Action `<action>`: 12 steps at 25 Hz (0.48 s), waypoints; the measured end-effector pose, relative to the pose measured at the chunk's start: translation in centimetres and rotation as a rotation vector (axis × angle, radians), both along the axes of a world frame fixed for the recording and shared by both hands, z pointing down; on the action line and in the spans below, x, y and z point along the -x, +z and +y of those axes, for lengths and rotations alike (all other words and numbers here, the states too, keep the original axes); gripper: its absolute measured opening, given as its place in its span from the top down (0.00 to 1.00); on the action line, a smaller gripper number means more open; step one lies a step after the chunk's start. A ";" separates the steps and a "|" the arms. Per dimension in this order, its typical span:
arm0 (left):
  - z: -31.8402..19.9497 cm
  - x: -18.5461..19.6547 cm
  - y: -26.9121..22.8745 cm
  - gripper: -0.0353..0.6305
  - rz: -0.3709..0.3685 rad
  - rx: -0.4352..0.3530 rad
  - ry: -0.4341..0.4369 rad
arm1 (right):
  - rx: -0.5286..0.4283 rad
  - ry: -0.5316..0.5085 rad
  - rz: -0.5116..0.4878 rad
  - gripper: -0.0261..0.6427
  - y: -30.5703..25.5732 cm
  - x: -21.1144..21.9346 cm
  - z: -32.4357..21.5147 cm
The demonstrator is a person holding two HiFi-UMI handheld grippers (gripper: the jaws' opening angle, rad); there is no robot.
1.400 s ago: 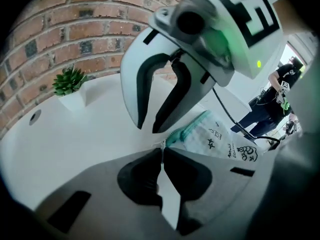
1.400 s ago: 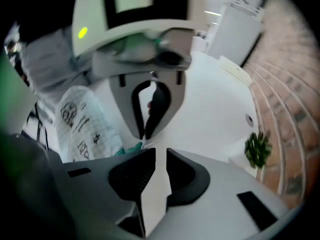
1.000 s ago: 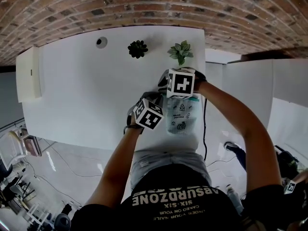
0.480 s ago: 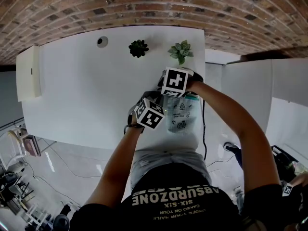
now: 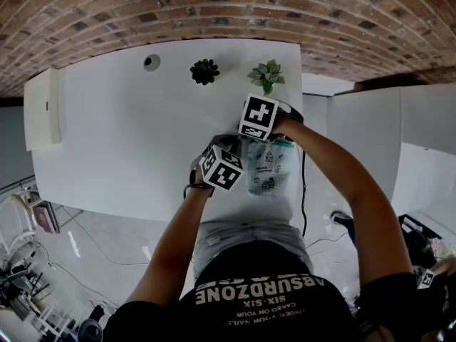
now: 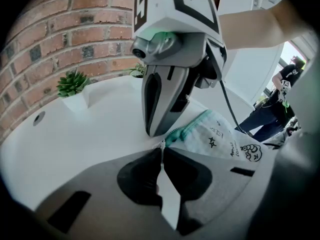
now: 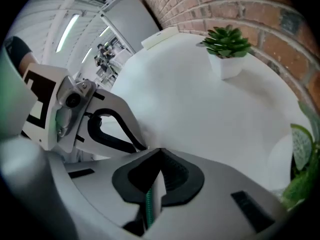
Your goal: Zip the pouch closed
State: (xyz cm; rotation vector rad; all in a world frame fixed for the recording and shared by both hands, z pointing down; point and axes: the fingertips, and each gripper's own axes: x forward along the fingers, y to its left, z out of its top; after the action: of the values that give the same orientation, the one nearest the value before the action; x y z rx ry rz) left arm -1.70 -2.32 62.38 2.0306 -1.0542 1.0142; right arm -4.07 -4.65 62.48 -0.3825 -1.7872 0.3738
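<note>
Pouch (image 5: 269,173) lies flat on white table (image 5: 128,134), nr the front edge & toward the table's right end. It is pale w/ small dark prints, and a teal zip (image 6: 187,129) runs along its far end. L gripper (image 6: 162,146) comes in from the pouch's left, angled down. Its jaws are clenched on the left corner of that zip end, w/ only a thin bit of pale fabric pinched btwn the tips; the rest of the pouch trails off to the right of it. R gripper (image 7: 160,150) hangs over the same end from the far side, also angled down, its nose just beside the L gripper's tips, nearly touching. Its jaws have just been closing & now sit together, w/ a strip of teal zip showing btwn them just behind the tips, so it's gripping the zip. Both marker cubes sit over the pouch's far-left corner in the head view, hiding that corner there. Two small potted plants (image 5: 204,71) stand well apart from the pouch at the table's back edge, by the brick wall (image 5: 214,6). A black cable (image 5: 304,191) hangs past the table's right edge.
</note>
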 end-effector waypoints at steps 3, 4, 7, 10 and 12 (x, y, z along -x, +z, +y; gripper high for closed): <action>0.0 0.0 0.0 0.91 -0.003 -0.002 -0.002 | 0.031 0.105 -0.011 0.96 -0.2 0.2 -0.4; 0.0 0.0 0.0 0.91 -0.006 -0.004 -0.002 | 0.030 0.109 -0.021 0.96 -0.4 0.3 -0.4; 0.1 0.0 -0.1 0.91 -0.033 -0.012 0.011 | 0.034 0.074 -0.031 0.90 -0.6 0.5 -0.1; 0.5 0.1 -0.3 0.91 -0.081 -0.033 0.038 | 0.044 0.044 -0.034 0.88 -0.8 0.5 0.1; 0.7 0.2 -0.4 0.91 -0.100 -0.047 0.055 | 0.046 0.018 -0.038 0.87 -0.9 0.5 0.3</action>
State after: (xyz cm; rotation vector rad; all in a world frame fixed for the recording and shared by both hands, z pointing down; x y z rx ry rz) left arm -1.94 -1.66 61.98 2.0748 -1.0884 1.1397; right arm -4.62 -4.32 61.58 -0.4090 -1.8228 0.4235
